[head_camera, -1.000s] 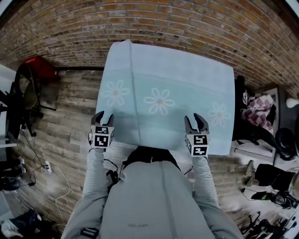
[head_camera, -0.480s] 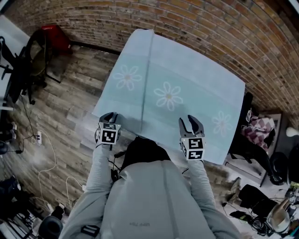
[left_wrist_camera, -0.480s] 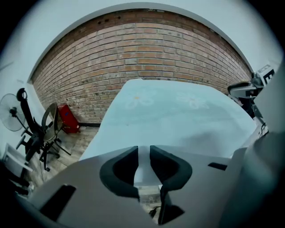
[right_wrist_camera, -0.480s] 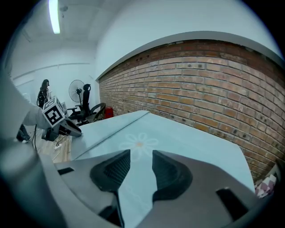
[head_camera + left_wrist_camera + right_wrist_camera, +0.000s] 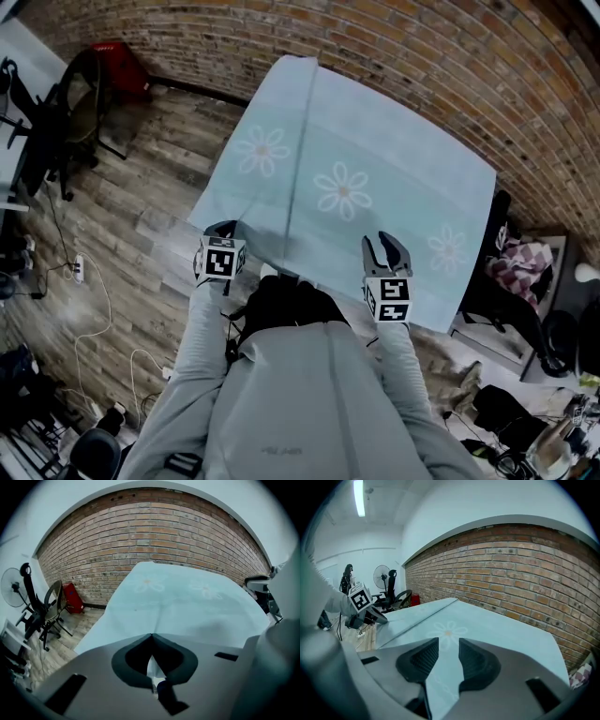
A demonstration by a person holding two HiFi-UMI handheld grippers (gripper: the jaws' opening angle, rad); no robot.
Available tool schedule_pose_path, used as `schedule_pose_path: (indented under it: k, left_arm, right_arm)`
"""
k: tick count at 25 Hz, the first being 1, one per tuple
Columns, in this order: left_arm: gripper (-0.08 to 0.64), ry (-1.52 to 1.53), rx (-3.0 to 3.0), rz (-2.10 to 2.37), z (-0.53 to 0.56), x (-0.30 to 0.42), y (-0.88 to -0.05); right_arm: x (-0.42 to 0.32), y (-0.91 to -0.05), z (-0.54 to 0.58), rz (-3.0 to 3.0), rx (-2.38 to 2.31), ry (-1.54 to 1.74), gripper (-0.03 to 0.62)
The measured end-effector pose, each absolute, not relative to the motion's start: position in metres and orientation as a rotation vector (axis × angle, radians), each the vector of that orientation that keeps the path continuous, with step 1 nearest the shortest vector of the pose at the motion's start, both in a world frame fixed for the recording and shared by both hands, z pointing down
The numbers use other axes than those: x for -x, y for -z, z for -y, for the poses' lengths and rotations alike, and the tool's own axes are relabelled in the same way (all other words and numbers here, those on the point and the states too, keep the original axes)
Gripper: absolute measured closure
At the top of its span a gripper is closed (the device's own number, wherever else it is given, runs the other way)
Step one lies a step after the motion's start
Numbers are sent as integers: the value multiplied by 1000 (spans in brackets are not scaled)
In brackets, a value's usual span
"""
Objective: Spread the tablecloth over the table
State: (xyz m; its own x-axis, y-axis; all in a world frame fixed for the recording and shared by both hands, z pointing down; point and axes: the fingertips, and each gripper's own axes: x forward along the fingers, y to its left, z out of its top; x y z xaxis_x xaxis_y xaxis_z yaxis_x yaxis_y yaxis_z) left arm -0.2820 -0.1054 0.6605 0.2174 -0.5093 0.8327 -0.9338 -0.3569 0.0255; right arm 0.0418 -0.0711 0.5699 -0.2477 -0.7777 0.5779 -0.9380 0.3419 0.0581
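Cloth: a pale blue tablecloth with white daisy prints (image 5: 375, 159) lies spread flat, with one long crease down its left part.
Left: the left gripper (image 5: 223, 228) is at the cloth's near left corner, jaws together on the edge.
Right: the right gripper (image 5: 385, 246) is over the near edge, jaws apart and closing, with cloth showing between them.
Person: a grey long-sleeved top (image 5: 309, 394) fills the lower frame.
Room: red-brown brick wall (image 5: 422, 47), wooden plank floor (image 5: 122, 216), black office chair (image 5: 70, 122).
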Motion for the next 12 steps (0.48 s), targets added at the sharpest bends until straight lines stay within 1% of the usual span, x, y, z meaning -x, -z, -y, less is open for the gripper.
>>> schedule_pose_path:
  k: [6,12]
  left_arm:
    - [538,-1007,-1978,1318,104,283,-657]
    - [538,-996,-2035,1340,110,297,-635]
  right_arm:
    - [-30,-569,77,2096,-1503,-409,461]
    - [-16,-568,90,2102,-1490,-395,463]
